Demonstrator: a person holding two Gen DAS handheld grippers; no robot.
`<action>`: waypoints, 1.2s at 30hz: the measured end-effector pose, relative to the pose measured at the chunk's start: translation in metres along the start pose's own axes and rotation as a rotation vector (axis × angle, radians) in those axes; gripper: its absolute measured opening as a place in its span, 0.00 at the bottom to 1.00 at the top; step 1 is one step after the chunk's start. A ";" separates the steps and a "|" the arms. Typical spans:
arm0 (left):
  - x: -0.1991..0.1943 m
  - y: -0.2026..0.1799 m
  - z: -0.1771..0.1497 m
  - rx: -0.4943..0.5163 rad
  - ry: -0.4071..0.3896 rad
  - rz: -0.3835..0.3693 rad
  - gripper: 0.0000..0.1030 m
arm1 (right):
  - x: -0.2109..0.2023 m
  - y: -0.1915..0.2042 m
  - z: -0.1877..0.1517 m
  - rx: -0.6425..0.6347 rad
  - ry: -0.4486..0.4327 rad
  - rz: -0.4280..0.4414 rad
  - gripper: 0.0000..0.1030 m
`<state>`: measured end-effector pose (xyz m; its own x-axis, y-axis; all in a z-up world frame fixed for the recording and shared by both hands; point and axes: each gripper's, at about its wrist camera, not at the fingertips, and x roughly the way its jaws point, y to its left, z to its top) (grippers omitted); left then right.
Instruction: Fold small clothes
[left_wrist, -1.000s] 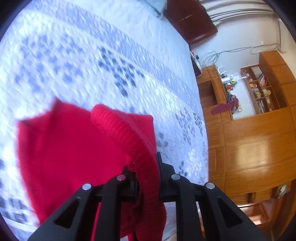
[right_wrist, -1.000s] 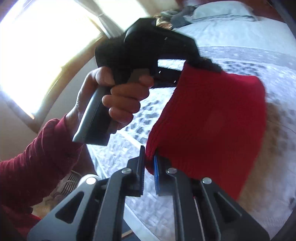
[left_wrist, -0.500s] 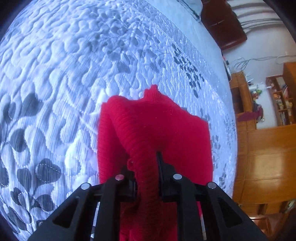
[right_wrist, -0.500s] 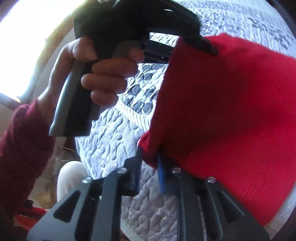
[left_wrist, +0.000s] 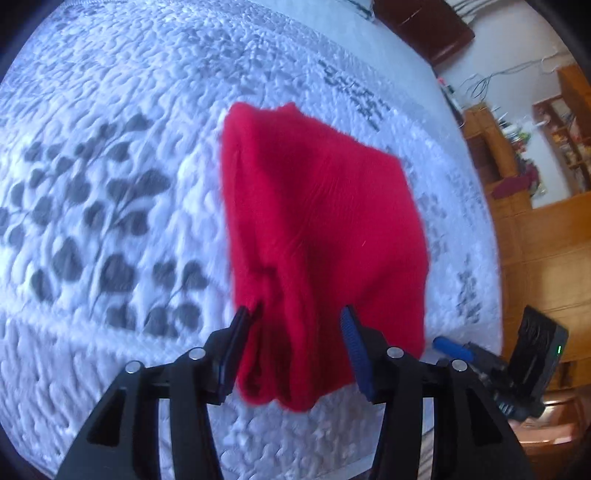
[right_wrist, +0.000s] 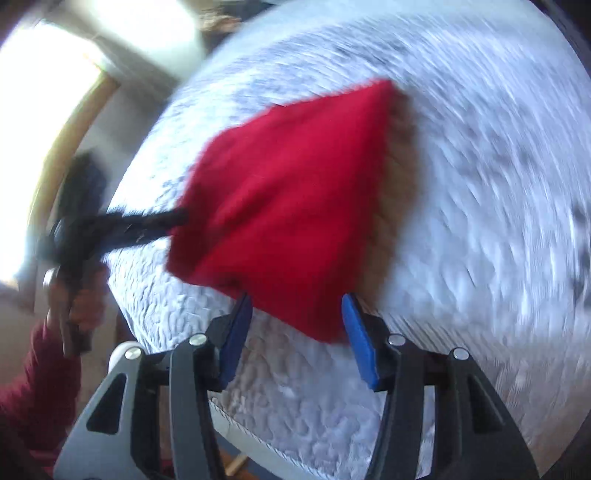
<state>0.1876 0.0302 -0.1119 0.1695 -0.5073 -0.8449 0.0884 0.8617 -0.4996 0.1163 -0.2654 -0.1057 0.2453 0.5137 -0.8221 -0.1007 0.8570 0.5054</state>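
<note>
A red knitted garment (left_wrist: 321, 229) lies folded on the white quilted bed (left_wrist: 110, 184). My left gripper (left_wrist: 295, 332) is open, its jaws spread on either side of the garment's near edge. In the right wrist view the same red garment (right_wrist: 288, 199) lies on the bed, blurred by motion. My right gripper (right_wrist: 297, 328) is open, its jaws either side of the garment's near corner. The left gripper (right_wrist: 147, 221) shows there at the garment's left edge, held by a hand. The right gripper's tip (left_wrist: 454, 347) shows at the lower right of the left wrist view.
The bed cover has grey leaf prints (left_wrist: 92, 221). Wooden cabinets and shelves (left_wrist: 535, 221) stand beyond the bed's right edge. A bright window (right_wrist: 44, 110) is to the left in the right wrist view. The bed's near edge (right_wrist: 295, 443) runs below my right gripper.
Both grippers held the red garment in the air, lowered it to the bed, then opened and let go. The garment now lies flat on the quilt.
</note>
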 end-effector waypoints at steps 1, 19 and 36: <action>-0.001 -0.001 -0.007 0.014 -0.005 0.040 0.50 | 0.002 -0.007 -0.001 0.034 0.008 0.031 0.50; 0.026 -0.004 -0.035 0.142 0.001 0.246 0.56 | 0.039 -0.022 0.016 0.313 0.108 0.245 0.66; 0.027 -0.002 -0.042 0.112 0.040 0.239 0.38 | 0.027 0.018 0.018 0.004 0.201 -0.139 0.12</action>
<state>0.1512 0.0140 -0.1417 0.1594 -0.2877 -0.9444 0.1593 0.9516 -0.2630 0.1390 -0.2371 -0.1141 0.0602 0.3893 -0.9192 -0.0754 0.9200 0.3847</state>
